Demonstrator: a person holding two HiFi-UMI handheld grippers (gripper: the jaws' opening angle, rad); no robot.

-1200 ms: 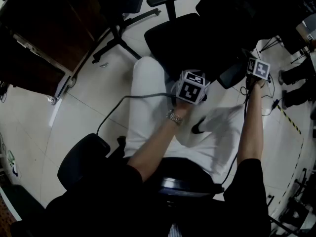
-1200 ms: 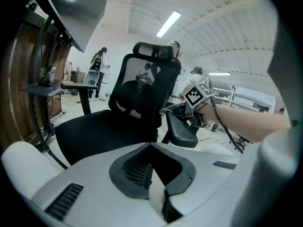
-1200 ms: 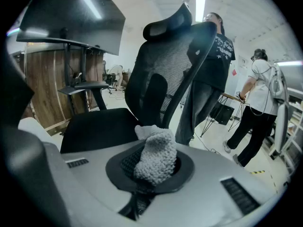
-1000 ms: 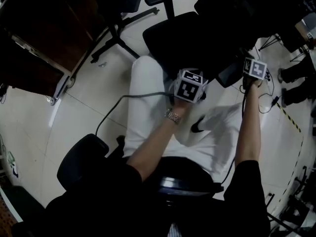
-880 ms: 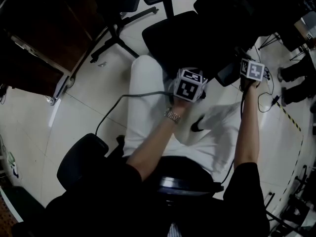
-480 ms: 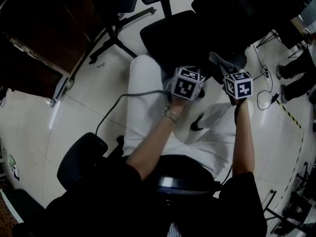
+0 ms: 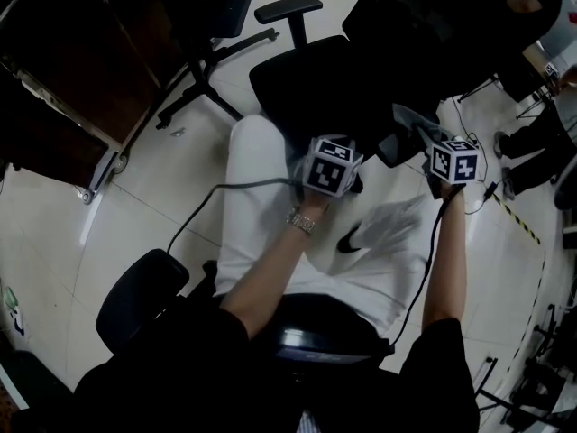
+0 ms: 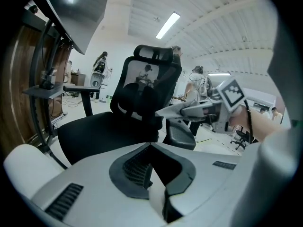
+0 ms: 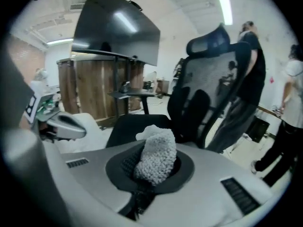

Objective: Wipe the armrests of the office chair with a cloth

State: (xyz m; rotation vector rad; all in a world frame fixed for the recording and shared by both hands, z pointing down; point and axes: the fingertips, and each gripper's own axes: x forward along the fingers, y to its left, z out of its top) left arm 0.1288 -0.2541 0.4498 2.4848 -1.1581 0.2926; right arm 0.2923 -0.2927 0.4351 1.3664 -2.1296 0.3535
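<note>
Cloth [image 9: 155, 157] sits clamped between jaws of right tool [image 9: 150, 176].

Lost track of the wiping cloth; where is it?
The cloth sits clamped in the right gripper, right of centre in the head view, just above the armrest.
</note>
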